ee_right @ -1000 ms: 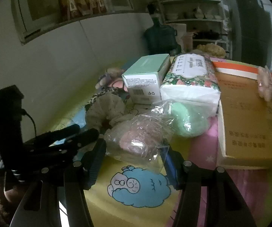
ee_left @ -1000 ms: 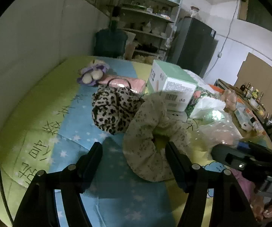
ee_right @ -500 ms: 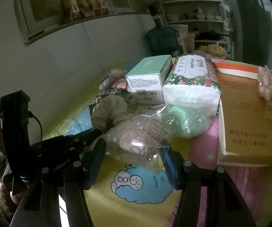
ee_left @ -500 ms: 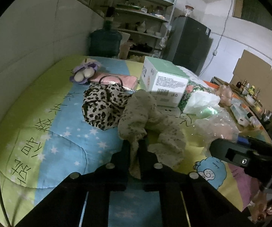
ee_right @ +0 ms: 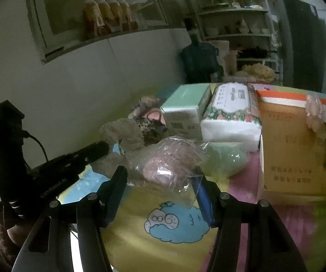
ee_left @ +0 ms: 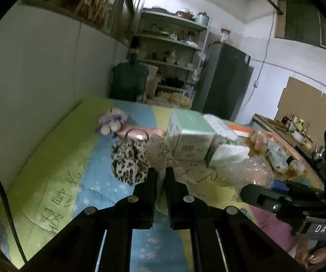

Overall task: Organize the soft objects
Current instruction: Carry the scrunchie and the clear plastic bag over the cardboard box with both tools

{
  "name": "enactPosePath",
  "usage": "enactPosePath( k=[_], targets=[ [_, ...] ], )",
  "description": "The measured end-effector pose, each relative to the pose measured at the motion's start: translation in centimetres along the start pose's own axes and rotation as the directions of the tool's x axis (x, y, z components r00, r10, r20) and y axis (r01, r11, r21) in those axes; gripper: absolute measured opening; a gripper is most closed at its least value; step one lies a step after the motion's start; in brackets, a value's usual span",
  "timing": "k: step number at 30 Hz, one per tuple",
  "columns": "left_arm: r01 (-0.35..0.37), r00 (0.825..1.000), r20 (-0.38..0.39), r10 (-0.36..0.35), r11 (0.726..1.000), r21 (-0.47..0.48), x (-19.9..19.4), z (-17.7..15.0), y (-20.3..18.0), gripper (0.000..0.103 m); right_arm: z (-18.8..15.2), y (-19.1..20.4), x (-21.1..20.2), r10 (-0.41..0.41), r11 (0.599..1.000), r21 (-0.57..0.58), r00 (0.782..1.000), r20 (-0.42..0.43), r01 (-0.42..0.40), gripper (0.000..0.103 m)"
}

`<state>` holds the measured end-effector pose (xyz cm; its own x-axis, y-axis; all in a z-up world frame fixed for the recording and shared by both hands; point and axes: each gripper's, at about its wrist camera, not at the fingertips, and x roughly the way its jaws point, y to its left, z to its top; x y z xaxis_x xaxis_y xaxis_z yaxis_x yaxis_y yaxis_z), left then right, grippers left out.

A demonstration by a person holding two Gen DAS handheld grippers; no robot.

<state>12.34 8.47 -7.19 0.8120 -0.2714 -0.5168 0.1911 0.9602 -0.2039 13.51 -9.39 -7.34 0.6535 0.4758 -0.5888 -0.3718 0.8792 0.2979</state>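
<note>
My left gripper point(ee_left: 161, 176) is shut on a beige floral cloth ring point(ee_left: 160, 154) and lifts it off the colourful mat point(ee_left: 76, 165). The ring also shows in the right wrist view point(ee_right: 126, 133), held by the left gripper point(ee_right: 104, 147). A leopard-print pouch point(ee_left: 127, 158) lies just behind it. My right gripper point(ee_right: 160, 179) is open, its fingers on either side of a clear bag point(ee_right: 167, 165) holding something pink. A second bag with a green item point(ee_right: 226, 161) lies to its right.
A mint-green box point(ee_left: 190, 133) and a floral tissue pack point(ee_right: 230, 113) stand behind the bags. A purple plush toy point(ee_left: 112, 121) and a pink cloth point(ee_left: 135, 131) lie further back. A brown cardboard box point(ee_right: 294, 145) sits to the right. A wall runs along the left.
My left gripper closed on the floral cloth ring and has raised it off the mat. My right gripper has stayed open around the clear bag.
</note>
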Motion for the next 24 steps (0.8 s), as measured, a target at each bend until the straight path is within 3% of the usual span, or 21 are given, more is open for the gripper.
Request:
enactPosePath(
  k=[11,24],
  targets=[
    [0.012,0.995,0.096,-0.018,0.998,0.055,-2.7,2.3,-2.4,0.009,1.6,0.9,-2.5,0.019,0.999,-0.029,0.997,0.079,-0.016,0.060],
    [0.066,0.989,0.123,-0.080,0.992,0.109,-2.4,4.1,-5.9,0.009,2.5,-0.6,-4.9,-0.021,0.999,-0.026,0.991,0.135,0.025,0.060]
  ],
)
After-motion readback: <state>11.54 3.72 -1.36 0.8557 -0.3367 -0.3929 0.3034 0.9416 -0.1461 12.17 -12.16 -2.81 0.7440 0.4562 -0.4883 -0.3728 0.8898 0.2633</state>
